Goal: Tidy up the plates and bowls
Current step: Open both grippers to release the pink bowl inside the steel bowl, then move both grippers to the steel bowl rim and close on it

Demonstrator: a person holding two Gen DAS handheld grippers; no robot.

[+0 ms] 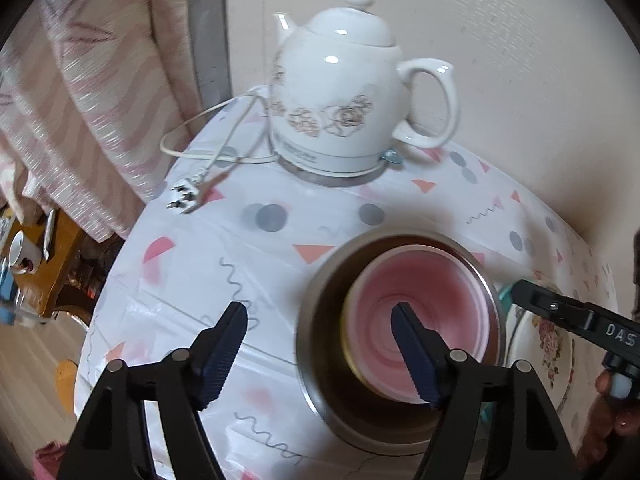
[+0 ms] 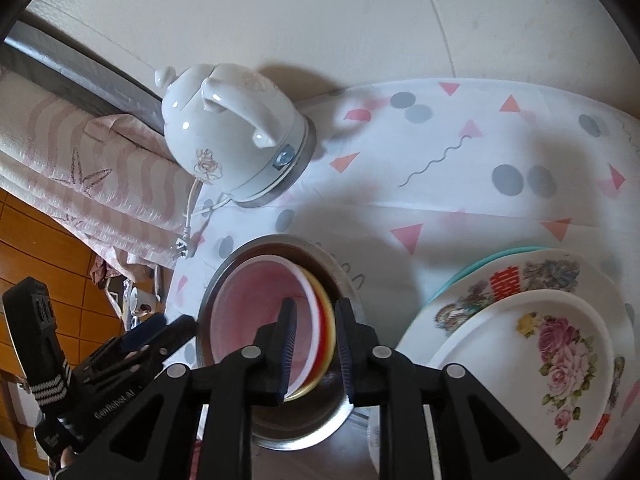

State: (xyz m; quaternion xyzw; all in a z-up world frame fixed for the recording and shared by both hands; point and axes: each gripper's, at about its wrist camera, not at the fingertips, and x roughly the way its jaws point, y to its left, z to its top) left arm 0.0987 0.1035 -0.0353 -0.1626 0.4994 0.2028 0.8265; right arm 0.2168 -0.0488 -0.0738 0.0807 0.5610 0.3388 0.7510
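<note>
A steel bowl [image 1: 320,344] sits on the patterned tablecloth with a pink bowl [image 1: 424,300] nested inside, over a yellow and red one [image 2: 326,316]. My left gripper [image 1: 320,340] is open, one finger outside the steel bowl's left wall and one over the pink bowl. My right gripper [image 2: 316,344] is open a little above the nested bowls' right rims, holding nothing. A stack of floral plates [image 2: 560,344] lies right of the steel bowl [image 2: 348,280], with a teal plate [image 2: 480,262] at the bottom.
A white ceramic electric kettle [image 1: 344,92] stands on its base at the back, its cord and plug [image 1: 184,196] lying to the left. A striped pink cloth [image 1: 80,100] hangs left of the table. The wall is close behind.
</note>
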